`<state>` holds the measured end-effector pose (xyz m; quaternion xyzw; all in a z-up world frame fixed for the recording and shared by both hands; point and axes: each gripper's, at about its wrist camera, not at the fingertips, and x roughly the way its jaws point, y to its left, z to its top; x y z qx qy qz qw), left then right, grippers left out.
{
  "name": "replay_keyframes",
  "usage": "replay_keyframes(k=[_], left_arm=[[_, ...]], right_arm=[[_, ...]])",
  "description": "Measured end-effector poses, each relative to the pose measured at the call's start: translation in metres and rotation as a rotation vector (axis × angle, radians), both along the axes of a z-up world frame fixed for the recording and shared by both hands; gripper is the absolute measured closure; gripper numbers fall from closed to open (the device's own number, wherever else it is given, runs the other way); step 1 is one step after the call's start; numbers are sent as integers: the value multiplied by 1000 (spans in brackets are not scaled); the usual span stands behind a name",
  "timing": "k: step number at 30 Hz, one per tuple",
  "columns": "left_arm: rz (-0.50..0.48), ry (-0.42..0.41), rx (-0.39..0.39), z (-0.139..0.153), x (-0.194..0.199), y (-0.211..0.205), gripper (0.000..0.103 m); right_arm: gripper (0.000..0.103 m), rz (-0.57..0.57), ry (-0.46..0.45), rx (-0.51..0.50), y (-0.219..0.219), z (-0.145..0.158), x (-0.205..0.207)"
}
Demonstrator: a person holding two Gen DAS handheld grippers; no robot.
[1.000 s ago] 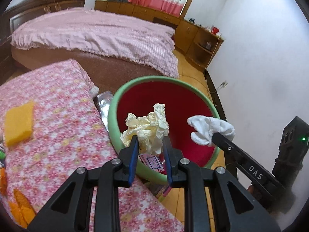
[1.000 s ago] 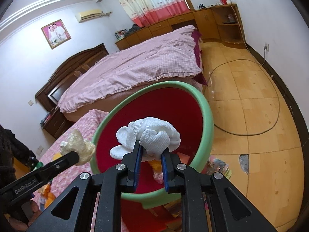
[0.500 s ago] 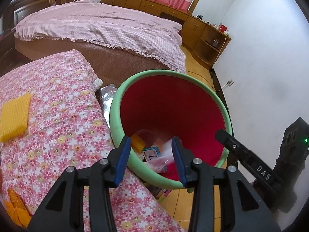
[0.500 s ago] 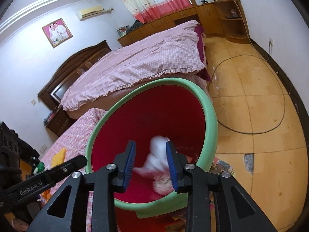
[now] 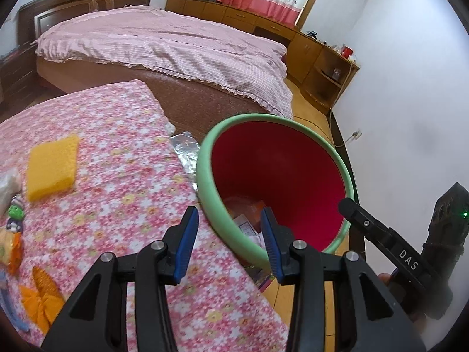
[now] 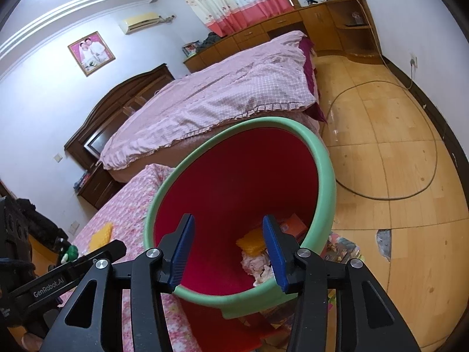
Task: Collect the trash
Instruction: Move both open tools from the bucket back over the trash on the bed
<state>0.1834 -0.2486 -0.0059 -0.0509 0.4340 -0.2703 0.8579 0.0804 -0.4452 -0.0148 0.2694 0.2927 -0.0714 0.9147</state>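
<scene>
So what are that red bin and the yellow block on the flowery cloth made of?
The bin looks like moulded plastic: smooth red wall, rolled green rim with a dull sheen. The yellow block looks like a sponge: matte, soft-edged, slightly textured face, though foam or cloth is possible.

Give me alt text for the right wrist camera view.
The open, empty right gripper hovers over a red bin with a green rim that holds crumpled trash. A floral tablecloth lies to the left, a pink bed behind it.
</scene>
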Motion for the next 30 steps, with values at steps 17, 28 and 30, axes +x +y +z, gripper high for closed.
replay_keyframes(k=[17,28,30], left_arm=[[171,-55,43,21,-34,82,60],[282,-62,58,29,-52,145,60],[306,-62,69,28,-54,158,60]], right_arm=[[53,26,-11,49,38,14,-21],[47,56,4,37,76,23,-32],[47,74,10,22,87,23,-32]])
